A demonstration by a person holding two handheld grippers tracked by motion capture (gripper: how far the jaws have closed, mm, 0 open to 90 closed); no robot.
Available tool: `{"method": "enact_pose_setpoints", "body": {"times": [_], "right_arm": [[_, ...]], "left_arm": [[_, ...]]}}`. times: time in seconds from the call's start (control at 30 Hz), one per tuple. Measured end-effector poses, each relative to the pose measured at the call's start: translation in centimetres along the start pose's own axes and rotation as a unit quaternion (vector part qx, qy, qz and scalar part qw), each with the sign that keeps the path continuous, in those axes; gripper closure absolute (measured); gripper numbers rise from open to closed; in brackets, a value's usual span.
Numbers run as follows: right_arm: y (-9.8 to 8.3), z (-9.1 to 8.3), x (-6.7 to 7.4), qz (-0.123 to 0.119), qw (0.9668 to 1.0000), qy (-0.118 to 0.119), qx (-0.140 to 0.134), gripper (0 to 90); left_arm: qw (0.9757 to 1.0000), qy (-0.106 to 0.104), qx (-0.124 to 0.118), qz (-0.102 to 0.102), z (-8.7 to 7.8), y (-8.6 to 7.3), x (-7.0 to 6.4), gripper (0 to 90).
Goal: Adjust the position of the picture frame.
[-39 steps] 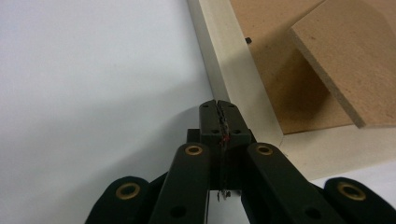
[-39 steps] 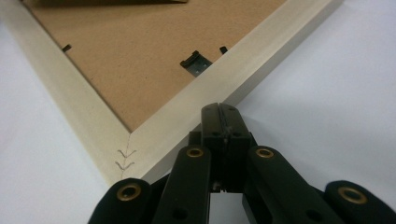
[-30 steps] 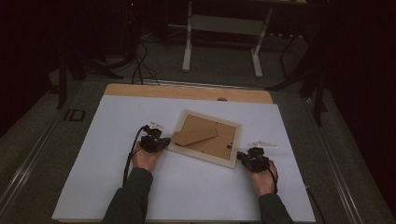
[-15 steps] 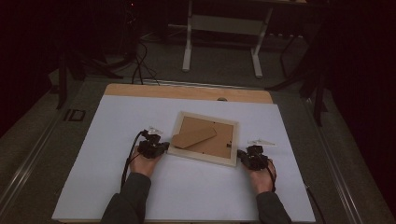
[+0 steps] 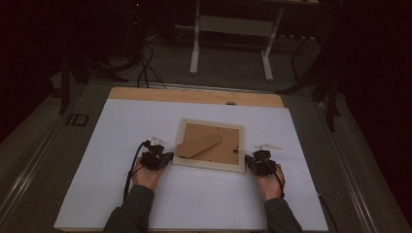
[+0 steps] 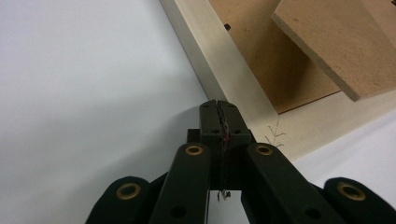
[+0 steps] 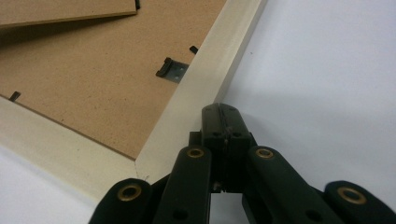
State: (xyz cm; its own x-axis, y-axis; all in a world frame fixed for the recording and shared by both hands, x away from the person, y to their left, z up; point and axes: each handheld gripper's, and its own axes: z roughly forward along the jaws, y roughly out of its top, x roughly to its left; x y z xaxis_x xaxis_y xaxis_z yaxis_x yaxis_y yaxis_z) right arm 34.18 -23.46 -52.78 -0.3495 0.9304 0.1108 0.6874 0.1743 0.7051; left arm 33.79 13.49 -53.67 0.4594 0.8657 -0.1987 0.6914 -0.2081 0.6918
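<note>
A pale wooden picture frame (image 5: pixel 210 167) lies face down on the white table top, its brown backboard (image 5: pixel 224 146) and fold-out stand (image 5: pixel 198 144) facing up. My left gripper (image 5: pixel 167 158) is shut with nothing in it, its tips against the frame's near left corner (image 6: pixel 261 122). My right gripper (image 5: pixel 249 161) is also shut and empty, its tips at the frame's near right corner (image 7: pixel 196 84). In the left gripper view the closed tips (image 6: pixel 218 108) rest by the frame's outer edge. In the right gripper view the closed tips (image 7: pixel 219 112) touch the frame beside a small metal hanger clip (image 7: pixel 171 69).
The white sheet (image 5: pixel 121 145) covers a wooden table whose far strip (image 5: pixel 194 95) stays bare. Beyond the table stand a white table base (image 5: pixel 228 43), cables and dark stands on the floor. A metal rail (image 5: pixel 340 165) runs along the table's right side.
The frame has turned from a tilted lie to nearly square with the table's edge. My left gripper moved a little toward me with its corner; the right gripper barely shifted.
</note>
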Motion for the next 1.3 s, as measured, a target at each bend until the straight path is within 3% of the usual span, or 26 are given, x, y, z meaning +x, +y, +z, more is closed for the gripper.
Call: {"method": "enact_pose_setpoints", "body": {"times": [0.17, 0.4, 0.63, 1.3], "right_arm": [[0.2, 0.1, 0.2, -0.003, 1.0, 0.005, 0.004, 90.0], [0.3, 0.4, 0.6, -0.006, 0.9999, 0.014, 0.006, 90.0], [0.6, 0.8, 1.3, -0.012, 0.9997, 0.02, 0.005, 90.0], [0.8, 1.4, 2.5, -0.019, 0.9992, 0.035, 0.004, 90.0]], "left_arm": [[1.0, 0.002, -0.001, -0.007, -0.4, -0.4, 0.1, 90.0], [1.0, 0.008, 0.0, 0.001, -0.9, -0.8, 0.3, 90.0], [0.9999, -0.003, -0.004, -0.016, -1.6, -1.5, 1.2, 90.0], [0.9991, 0.005, -0.02, -0.038, -2.5, -2.5, 2.1, 90.0]]}}
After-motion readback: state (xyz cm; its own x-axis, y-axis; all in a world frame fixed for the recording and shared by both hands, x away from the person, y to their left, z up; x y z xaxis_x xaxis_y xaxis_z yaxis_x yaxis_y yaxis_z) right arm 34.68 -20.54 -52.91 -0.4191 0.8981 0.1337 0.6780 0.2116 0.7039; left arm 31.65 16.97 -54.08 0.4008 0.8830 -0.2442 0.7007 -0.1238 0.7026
